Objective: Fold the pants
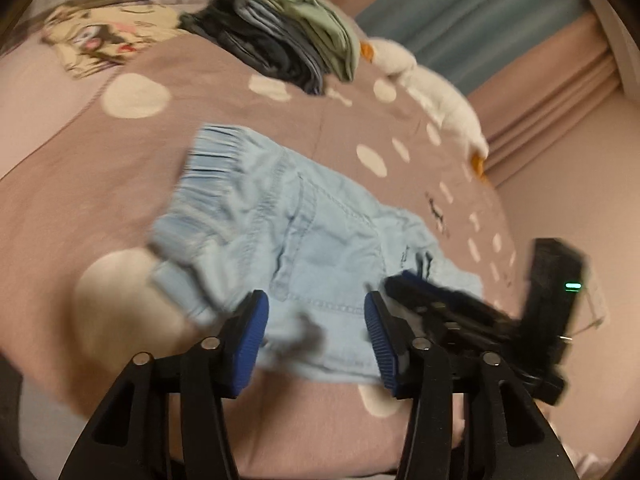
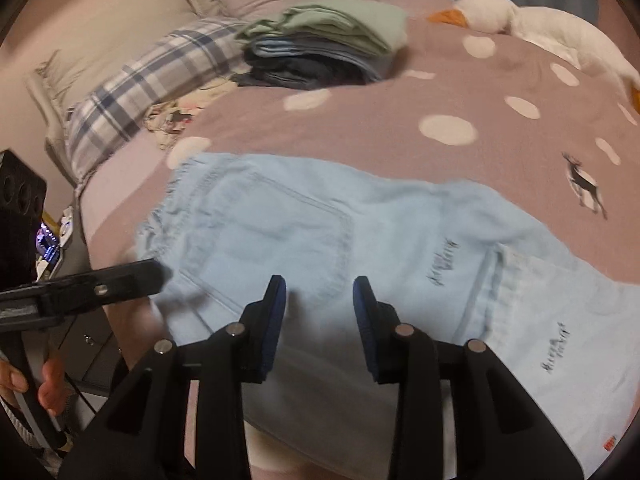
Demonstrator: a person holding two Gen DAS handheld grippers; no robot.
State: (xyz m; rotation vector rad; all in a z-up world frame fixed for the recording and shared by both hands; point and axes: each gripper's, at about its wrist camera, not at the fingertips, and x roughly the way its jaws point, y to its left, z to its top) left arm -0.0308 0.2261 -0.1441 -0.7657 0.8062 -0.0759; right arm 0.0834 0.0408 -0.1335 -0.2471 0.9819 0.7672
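Light-blue pants [image 2: 360,248] seen flat on bed [image 2: 400,120]; left claw [image 1: 316,328] and right claw [image 2: 320,316] apart, empty. Risk judged: only top layer pinched, fold skewed.

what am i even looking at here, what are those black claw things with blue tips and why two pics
Those claws are hand-held grippers, one in each of a person's hands, each carrying a wide-angle camera looking along its two fingers. One picture is from the left gripper, the other from the right gripper. Both are open with nothing between their blue pads. Under them light blue pants lie spread on a pinkish spotted bedspread, waiting to be folded. Farther back are a stack of folded clothes, a white toy goose and a plaid pillow. Each camera also catches the other gripper at its edge.
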